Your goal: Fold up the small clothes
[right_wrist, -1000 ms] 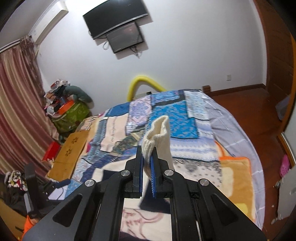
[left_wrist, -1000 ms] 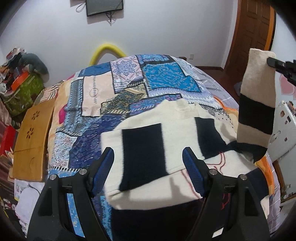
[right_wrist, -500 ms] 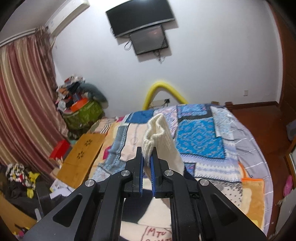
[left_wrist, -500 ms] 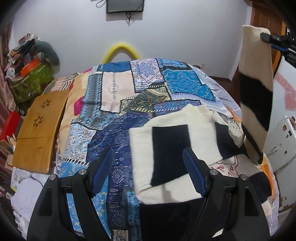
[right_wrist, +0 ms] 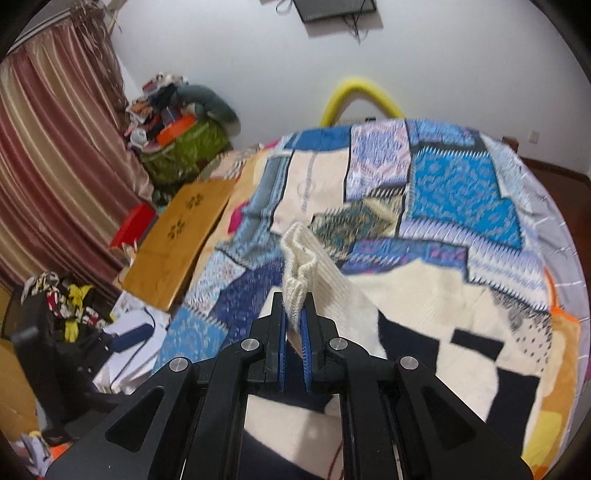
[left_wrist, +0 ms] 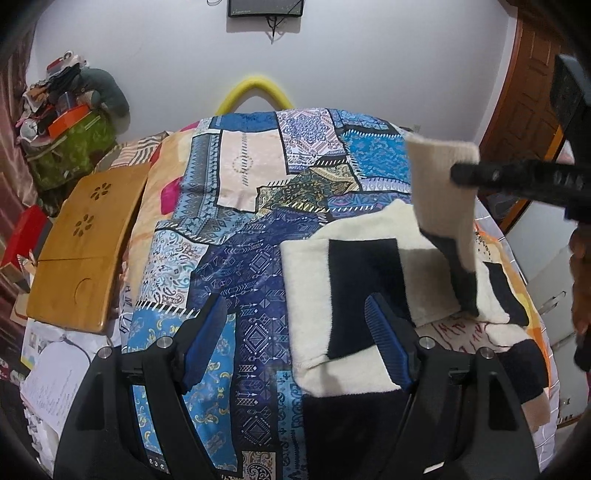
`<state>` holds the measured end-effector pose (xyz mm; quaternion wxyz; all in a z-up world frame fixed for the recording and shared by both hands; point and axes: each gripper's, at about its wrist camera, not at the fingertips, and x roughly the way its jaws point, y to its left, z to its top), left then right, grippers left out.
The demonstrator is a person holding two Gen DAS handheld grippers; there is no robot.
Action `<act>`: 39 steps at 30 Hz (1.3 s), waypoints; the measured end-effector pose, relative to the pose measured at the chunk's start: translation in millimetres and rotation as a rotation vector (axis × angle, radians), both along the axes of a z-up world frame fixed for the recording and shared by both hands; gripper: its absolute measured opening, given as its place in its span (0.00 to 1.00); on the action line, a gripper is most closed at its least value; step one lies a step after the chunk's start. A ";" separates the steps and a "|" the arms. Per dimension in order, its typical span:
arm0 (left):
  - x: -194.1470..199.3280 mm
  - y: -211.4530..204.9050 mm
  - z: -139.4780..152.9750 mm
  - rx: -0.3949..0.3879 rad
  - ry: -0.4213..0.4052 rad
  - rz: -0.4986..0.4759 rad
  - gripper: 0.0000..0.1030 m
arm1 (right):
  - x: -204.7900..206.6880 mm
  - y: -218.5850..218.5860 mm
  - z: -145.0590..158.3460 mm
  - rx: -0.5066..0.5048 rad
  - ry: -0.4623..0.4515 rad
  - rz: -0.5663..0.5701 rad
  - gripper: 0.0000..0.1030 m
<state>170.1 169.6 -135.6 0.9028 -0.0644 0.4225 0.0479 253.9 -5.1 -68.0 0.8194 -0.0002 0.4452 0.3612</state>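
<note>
The right gripper [right_wrist: 294,326] pinches the cream sleeve cuff [right_wrist: 301,266] of the black-and-cream sweater [left_wrist: 332,295] above the patchwork bedspread [left_wrist: 240,206]; the left gripper [left_wrist: 295,339] hovers wide open, holding nothing.

home bedroom | patchwork bedspread [left_wrist: 258,206] | wall TV [left_wrist: 265,7] | striped curtain [right_wrist: 48,147] | wooden door [left_wrist: 532,85]

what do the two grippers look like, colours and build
Both are alike: the left gripper and right gripper have matte black angular frames with cut-out openings, silver round bolt heads at the joints, and two jaws lined with ribbed blue pads. No cables, markings or sleeves show on either; a bit of bare skin shows at the left view's right edge.
</note>
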 end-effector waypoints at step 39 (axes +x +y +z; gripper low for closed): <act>69.7 -24.5 -63.7 -0.186 0.223 0.058 0.74 | 12.0 -244.3 -13.4 -0.199 -0.076 -0.374 0.37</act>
